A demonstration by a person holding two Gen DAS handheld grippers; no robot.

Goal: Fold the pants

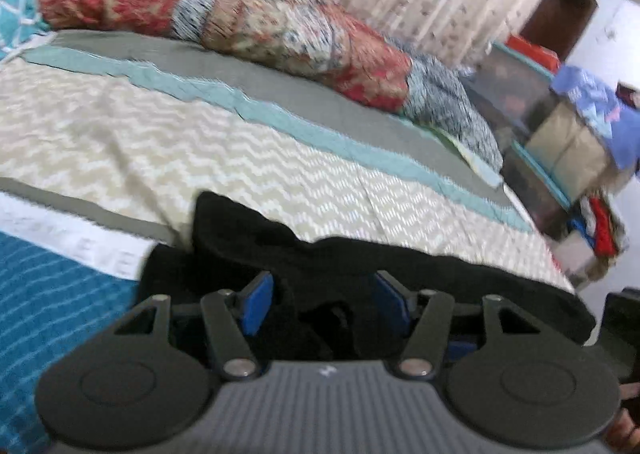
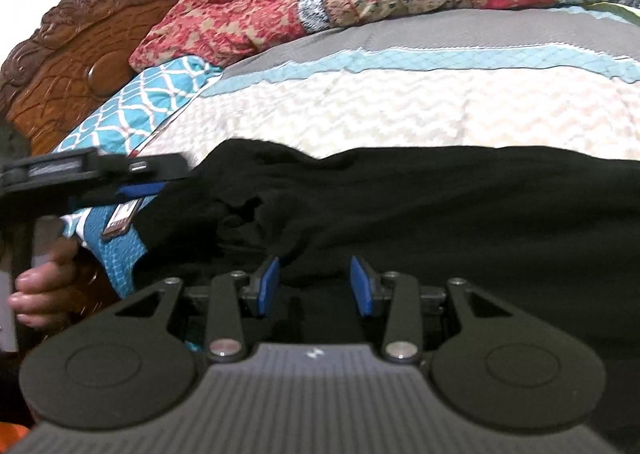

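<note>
Lying lengthwise across the bed, black pants (image 2: 440,206); left gripper (image 1: 324,302) and right gripper (image 2: 314,282) both released.

Bedspread (image 2: 400,110) beyond black pants (image 2: 440,206) lies bare, free to pass at 12 o'clock. Rolled quilt (image 2: 360,2) blocks far edge; pillow (image 2: 140,110) & headboard (image 2: 60,62) at 10; phone (image 2: 122,219) at 9.

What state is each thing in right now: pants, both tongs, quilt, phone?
Black pants: spread across the bed, bunched at one end, not yet neatly folded.
Left tongs: part open, black cloth between the pads; grip unclear.
Right tongs: part open over the pants; grip unclear.
Red patterned quilt: heaped along the far side.
Phone: lying flat on the blue cover.
</note>
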